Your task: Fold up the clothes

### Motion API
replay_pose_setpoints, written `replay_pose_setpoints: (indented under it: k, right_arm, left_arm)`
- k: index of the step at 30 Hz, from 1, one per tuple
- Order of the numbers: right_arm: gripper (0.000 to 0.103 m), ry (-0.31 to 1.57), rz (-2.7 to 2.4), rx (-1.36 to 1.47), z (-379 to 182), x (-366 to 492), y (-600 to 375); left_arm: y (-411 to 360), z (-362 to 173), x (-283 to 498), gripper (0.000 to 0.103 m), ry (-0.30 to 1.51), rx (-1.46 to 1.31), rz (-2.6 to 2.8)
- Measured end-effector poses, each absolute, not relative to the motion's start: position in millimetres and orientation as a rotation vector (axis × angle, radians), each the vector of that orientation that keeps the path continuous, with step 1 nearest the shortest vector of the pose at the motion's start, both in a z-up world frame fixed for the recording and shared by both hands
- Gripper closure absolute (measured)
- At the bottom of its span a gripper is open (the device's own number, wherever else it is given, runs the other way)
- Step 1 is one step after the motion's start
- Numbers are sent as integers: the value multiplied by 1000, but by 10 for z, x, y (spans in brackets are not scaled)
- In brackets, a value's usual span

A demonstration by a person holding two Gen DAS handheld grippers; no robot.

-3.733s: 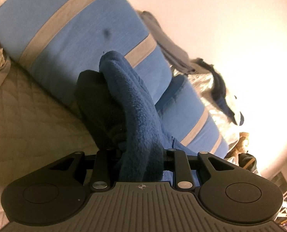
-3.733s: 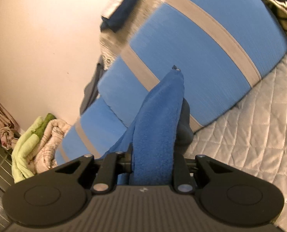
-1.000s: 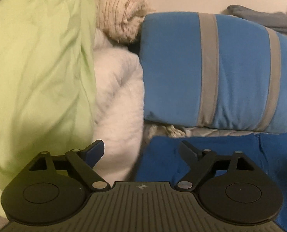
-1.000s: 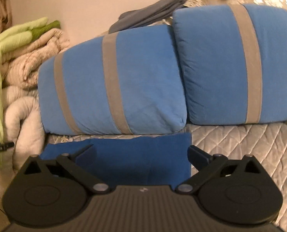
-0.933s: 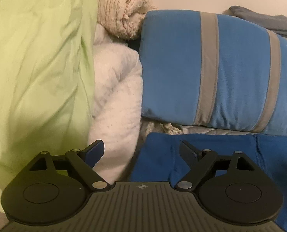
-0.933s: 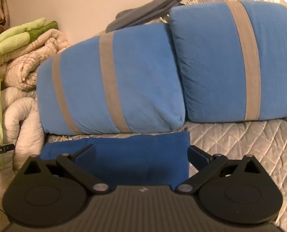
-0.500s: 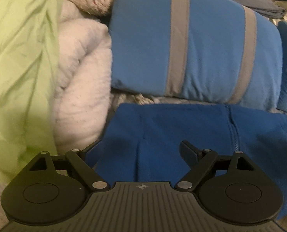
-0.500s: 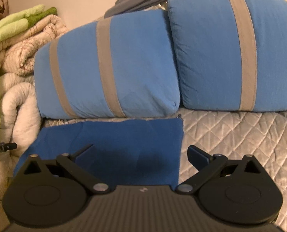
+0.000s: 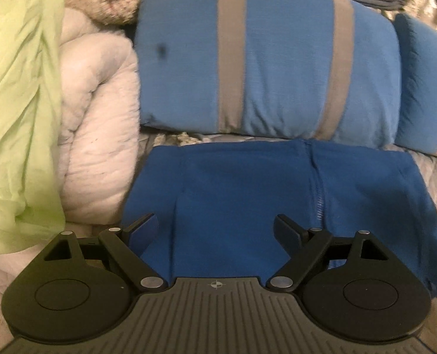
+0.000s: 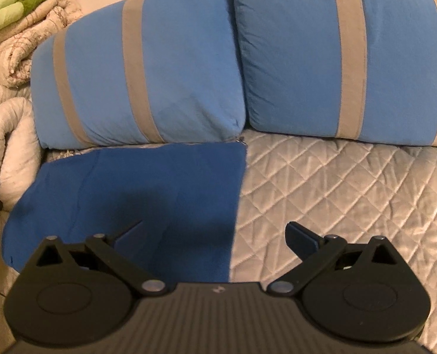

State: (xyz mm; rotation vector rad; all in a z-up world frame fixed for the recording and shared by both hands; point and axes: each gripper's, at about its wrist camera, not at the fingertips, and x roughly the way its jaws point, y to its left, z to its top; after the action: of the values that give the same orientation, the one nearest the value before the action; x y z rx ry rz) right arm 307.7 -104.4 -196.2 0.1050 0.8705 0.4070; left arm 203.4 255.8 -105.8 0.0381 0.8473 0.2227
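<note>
A dark blue fleece garment (image 9: 247, 194) lies flat on the quilted bed, folded, with a zipper line running down its right part. It also shows in the right wrist view (image 10: 130, 188), its straight right edge near the view's middle. My left gripper (image 9: 215, 227) is open and empty above the garment's near part. My right gripper (image 10: 215, 233) is open and empty over the garment's right edge, its right finger above bare quilt.
Two blue pillows with grey stripes (image 10: 147, 67) (image 10: 345, 53) lean behind the garment. A white rolled blanket (image 9: 97, 118) and a light green sheet (image 9: 15, 103) pile up at the left. Grey quilted bedcover (image 10: 351, 188) spreads to the right.
Both grippers held the fleece shut 3.7 s ago; they have let it go and pulled back. Over the last second more of the flat garment has come into view.
</note>
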Motion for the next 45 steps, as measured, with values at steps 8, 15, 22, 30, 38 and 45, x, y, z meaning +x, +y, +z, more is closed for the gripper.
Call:
replay_pose_setpoints:
  k: [8, 15, 22, 30, 38, 45]
  right_arm:
    - [0, 839, 345, 70, -2005, 2998, -1451]
    - [0, 835, 324, 24, -2071, 2901, -1925]
    - [0, 824, 359, 93, -1929, 2779, -2467]
    - [0, 806, 316, 109, -1558, 2684, -3102]
    - [0, 727, 211, 59, -912, 2449, -3769]
    - [0, 662, 192, 19, -341, 2017, -4094]
  left_arm:
    - [2205, -1025, 1940, 17, 866, 83, 153]
    - [1957, -931, 1850, 17, 841, 68, 126]
    - [1711, -819, 1780, 17, 833, 68, 62]
    - [1681, -458, 1633, 17, 779, 51, 19]
    - [1704, -88, 1425, 17, 725, 32, -3]
    - [1645, 215, 1130, 17, 676, 53, -47]
